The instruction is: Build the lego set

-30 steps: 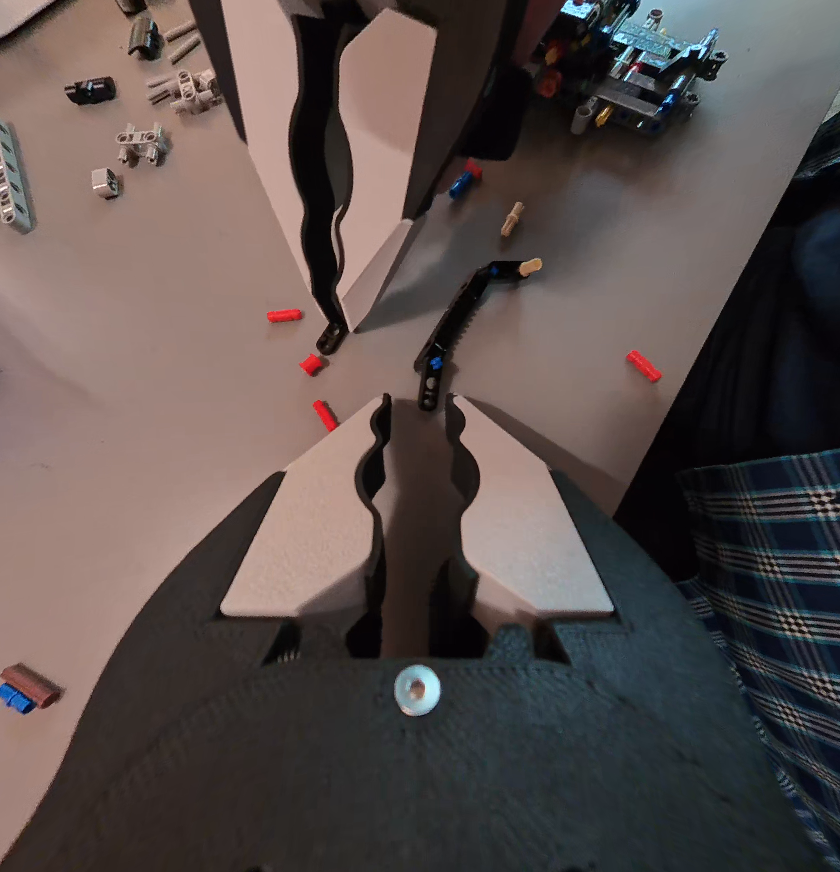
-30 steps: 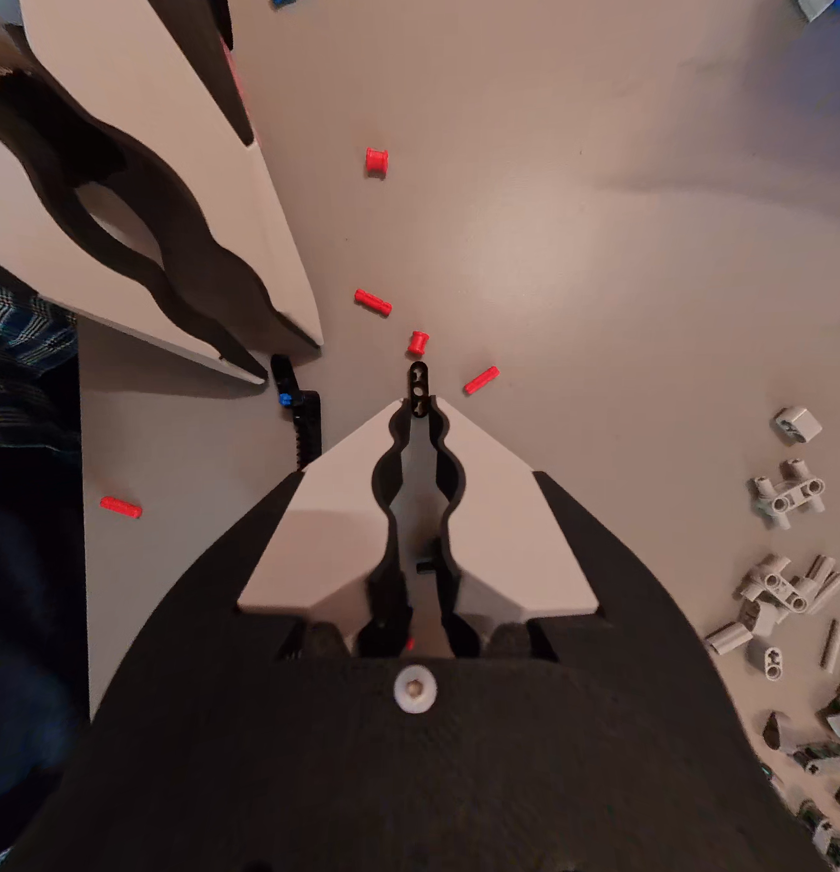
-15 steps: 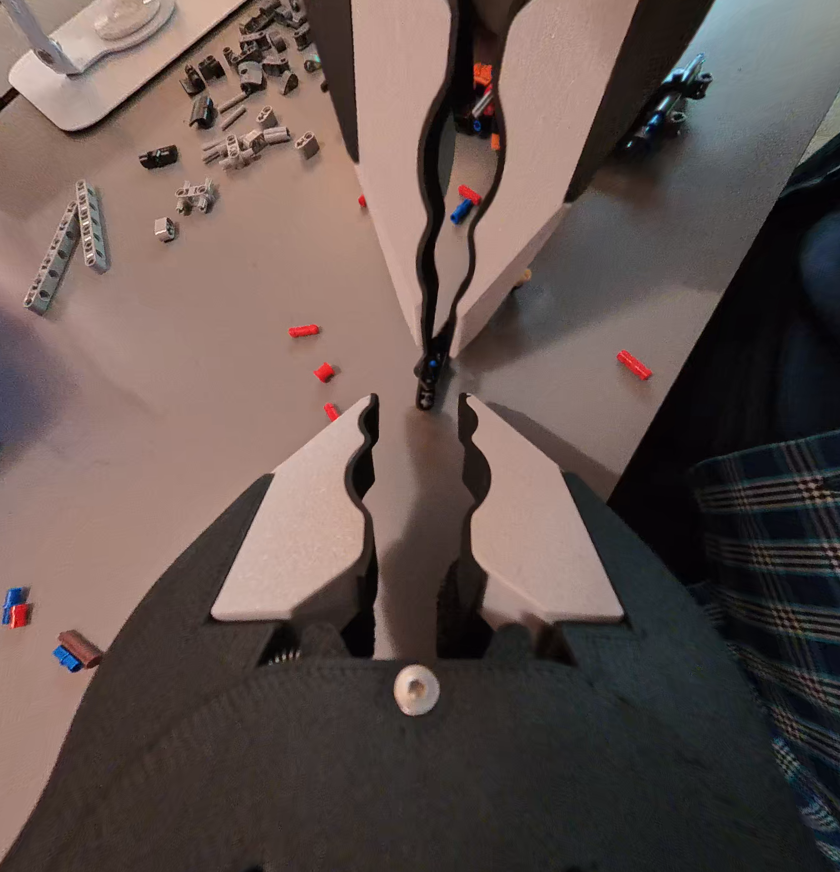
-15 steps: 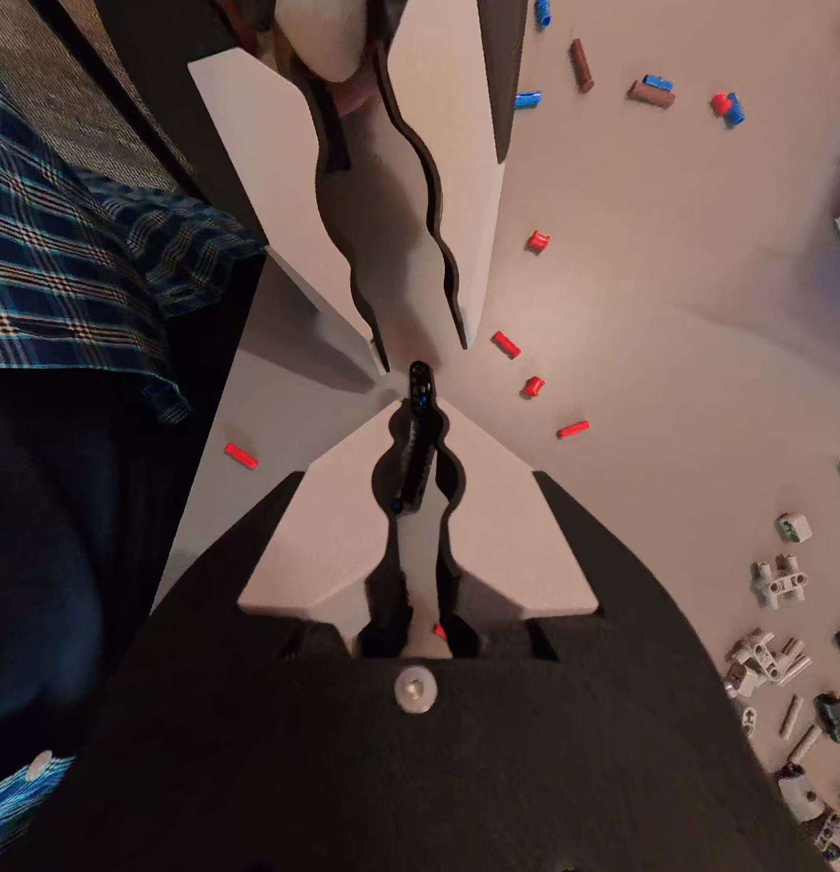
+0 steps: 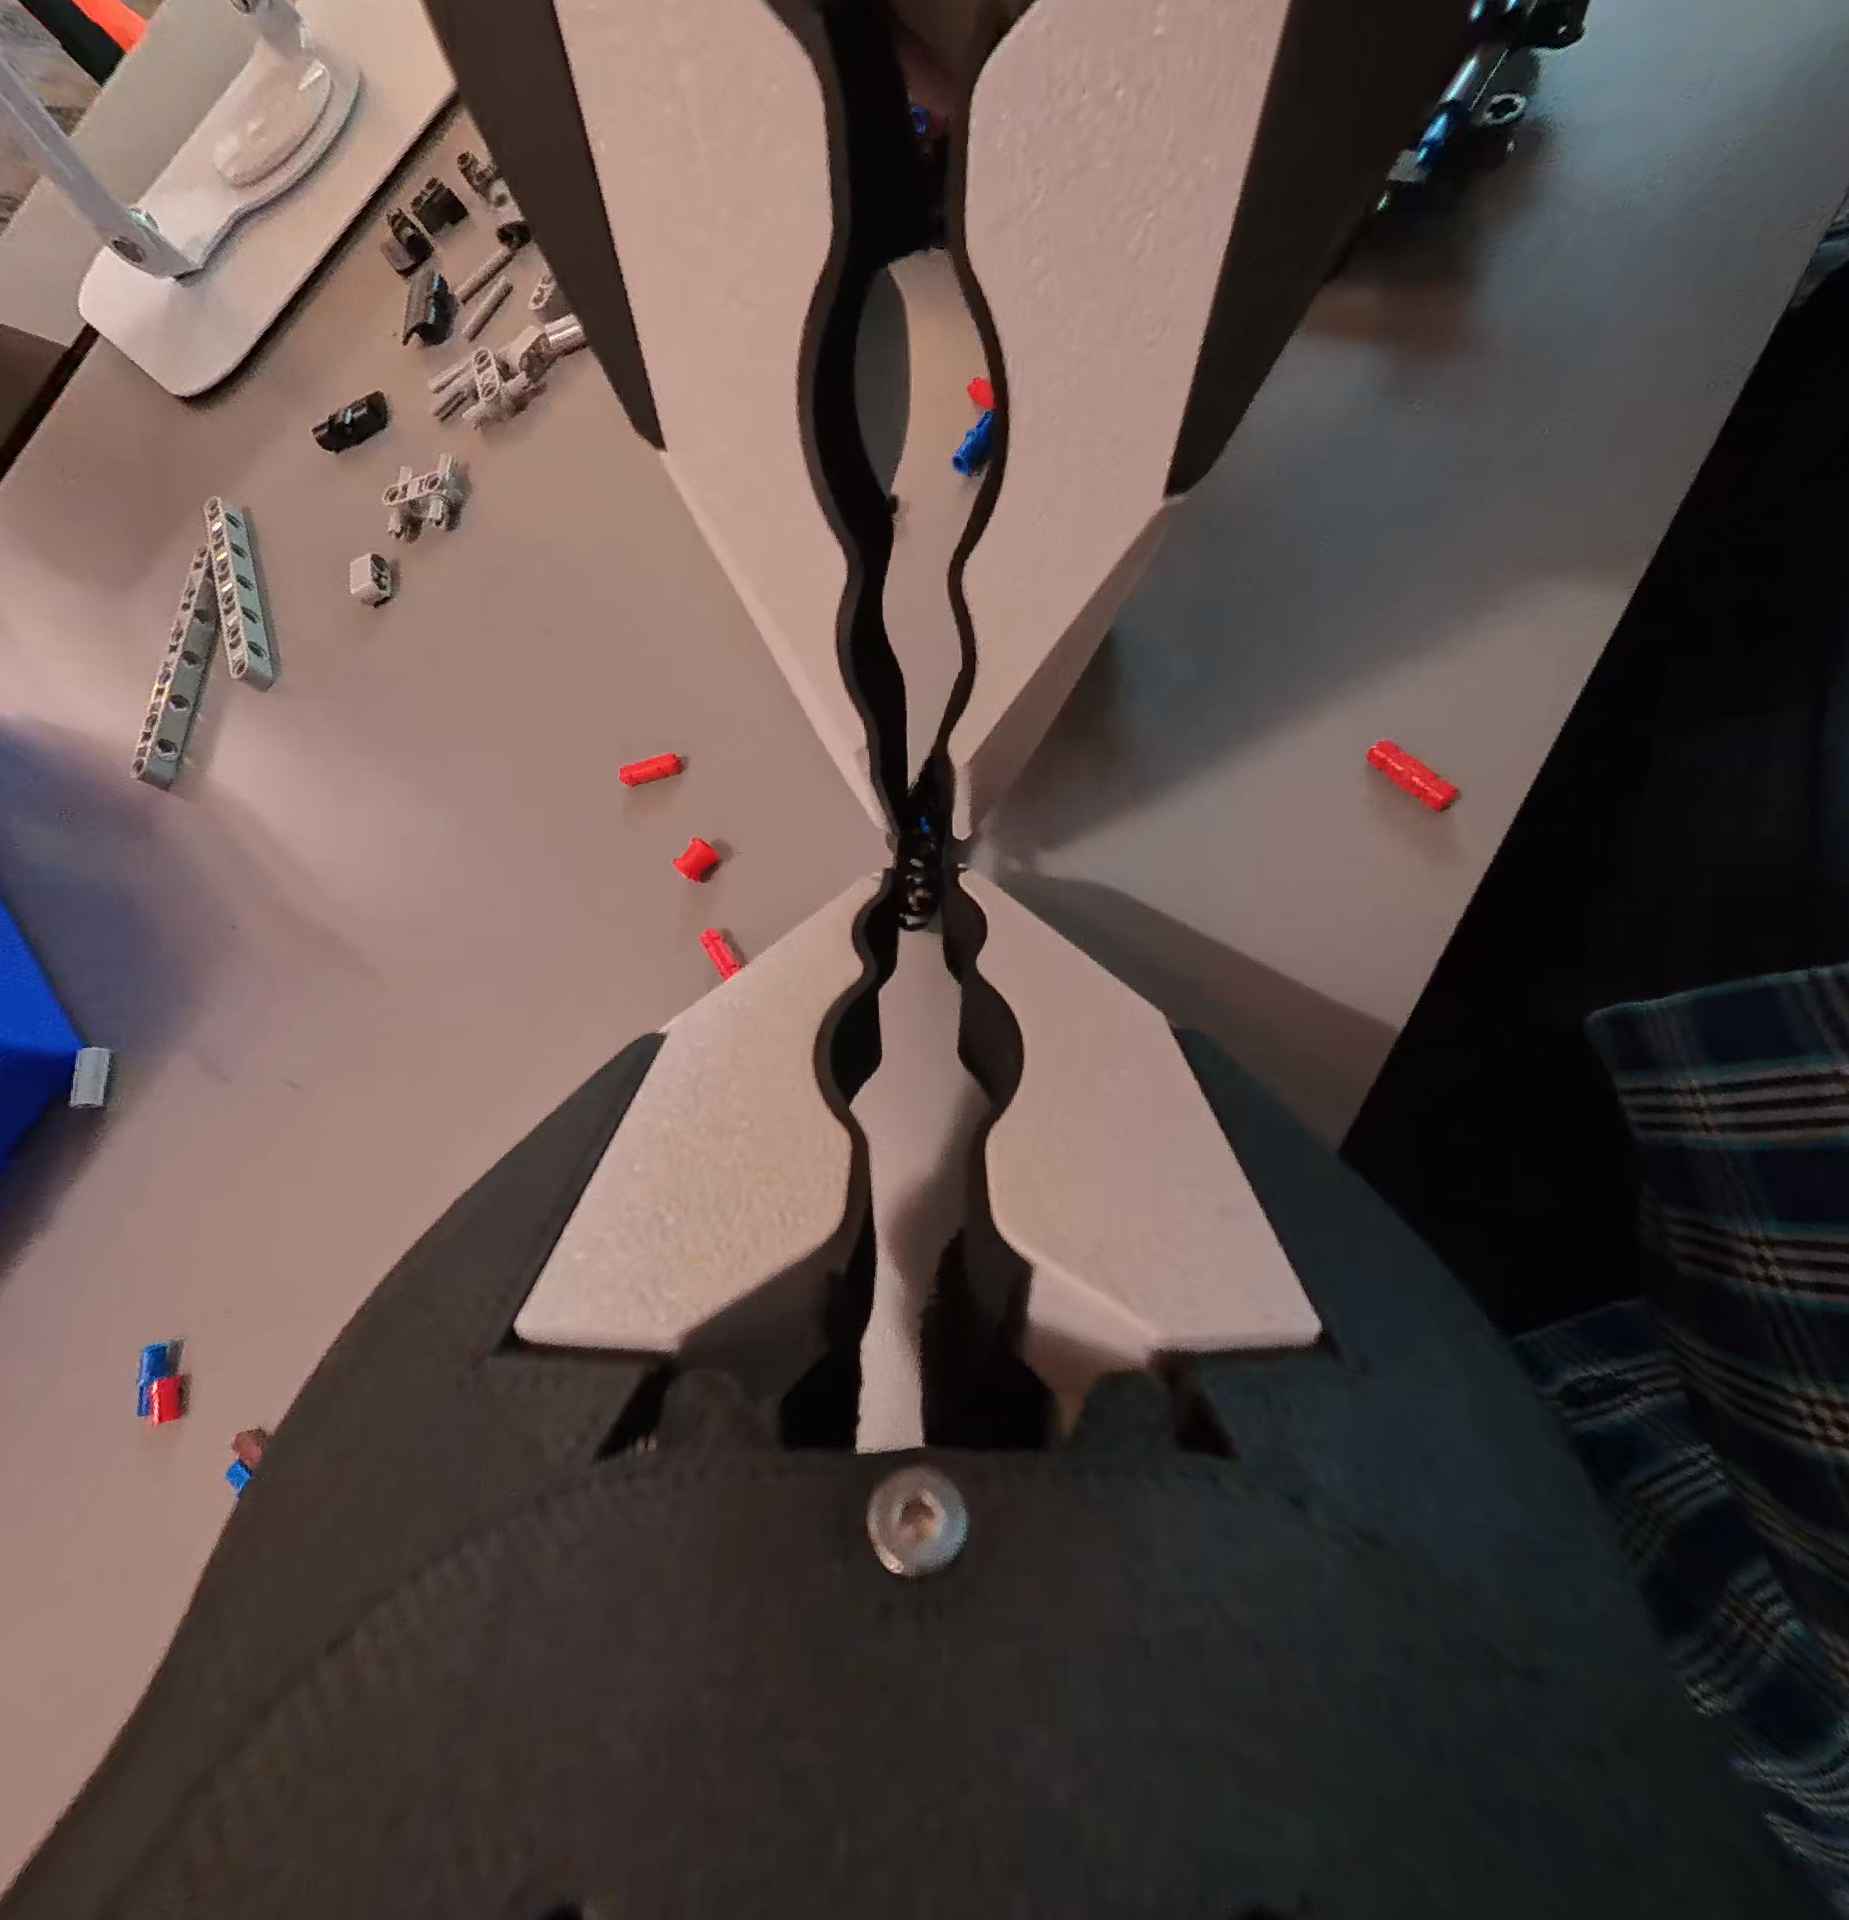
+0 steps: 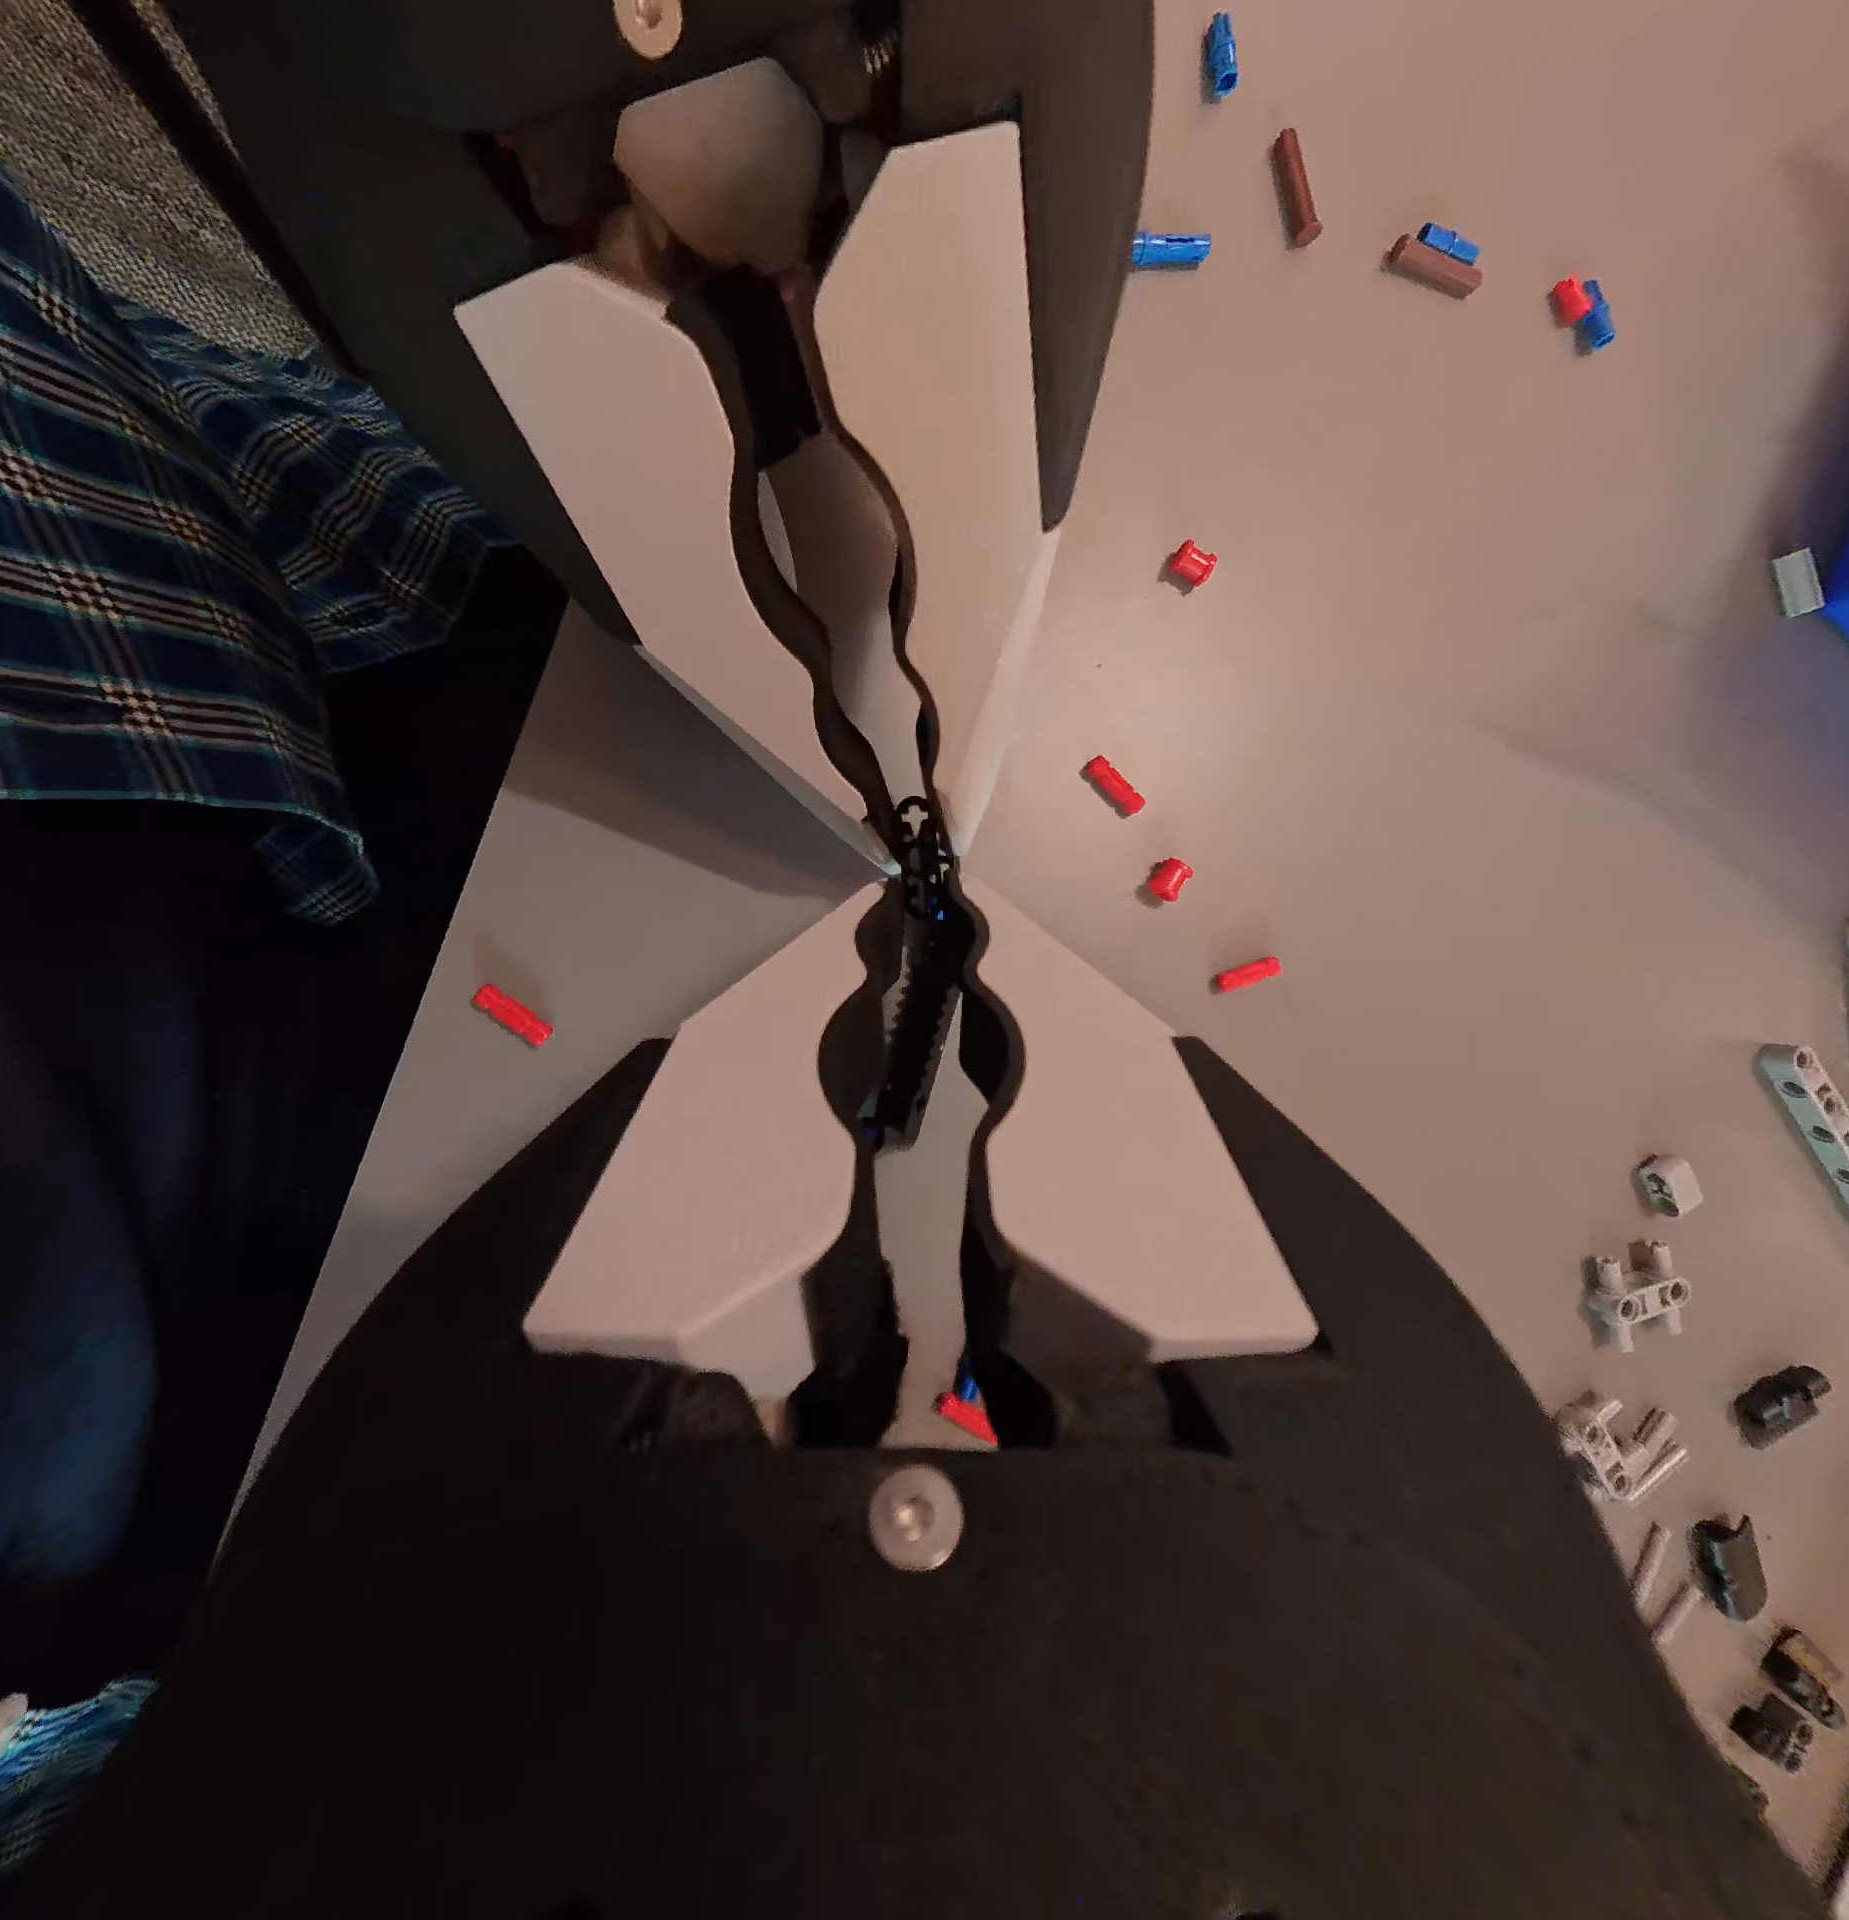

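Observation:
A black toothed beam (image 6: 912, 1049) with a blue pin is held above the grey table (image 6: 1471, 727). My right gripper (image 6: 915, 896) is shut on it, and the beam runs back between its fingers. My left gripper (image 5: 920, 902) faces it tip to tip. Its jaws are closed on the beam's protruding end (image 5: 920, 868). The right gripper shows opposite in the left wrist view (image 5: 915, 805), and the left gripper shows opposite in the right wrist view (image 6: 915, 831). How firmly the left tips pinch the end is hard to see.
Red pins (image 5: 650, 769) (image 5: 1410, 774) lie scattered near the grippers. Grey beams (image 5: 208, 634) and small grey and black parts (image 5: 421, 499) lie at the left. A blue bin (image 5: 6, 1039) and a white stand base (image 5: 224, 239) are beyond. The table edge and a person's plaid sleeve (image 5: 1751, 1247) are right. My two grippers' fingertips are within a few centimetres of each other.
The two grippers have swung to face each other tip to tip. The left jaws have narrowed from open onto the beam's end. The right gripper now holds the toothed beam.

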